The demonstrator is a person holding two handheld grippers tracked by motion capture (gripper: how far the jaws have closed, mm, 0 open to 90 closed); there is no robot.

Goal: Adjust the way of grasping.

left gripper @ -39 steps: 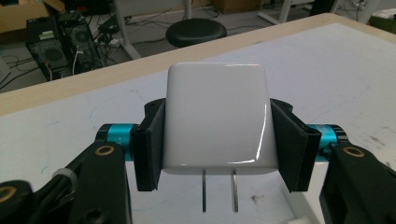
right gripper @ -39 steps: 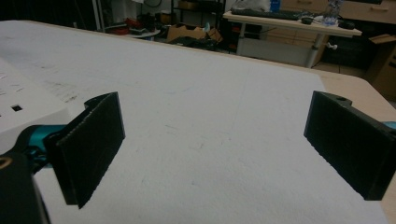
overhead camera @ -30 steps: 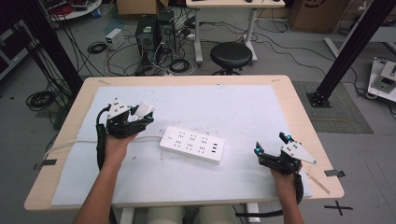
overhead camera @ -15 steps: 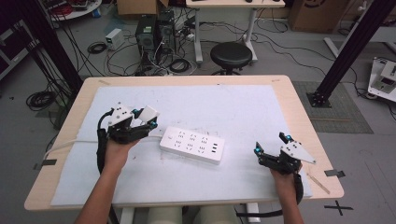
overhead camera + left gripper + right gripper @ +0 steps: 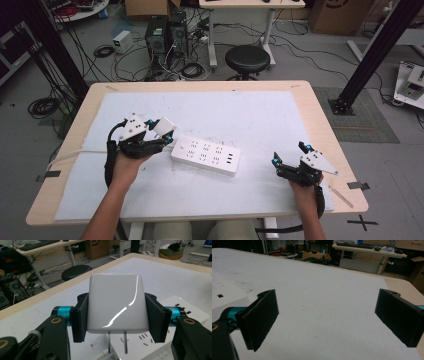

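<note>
Charger (image 5: 115,303) sits clamped in the left gripper (image 5: 159,134), prongs down, just left of the strip (image 5: 205,154) on the bench (image 5: 320,115). Right of the strip, the right gripper (image 5: 290,155) stands wide open, empty.

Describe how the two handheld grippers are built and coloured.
Both the left gripper and the right gripper have black bodies, teal joints behind flat black fingers, and a grey three-cornered plate on top. A black cable trails from each. The forearms are bare.
</note>
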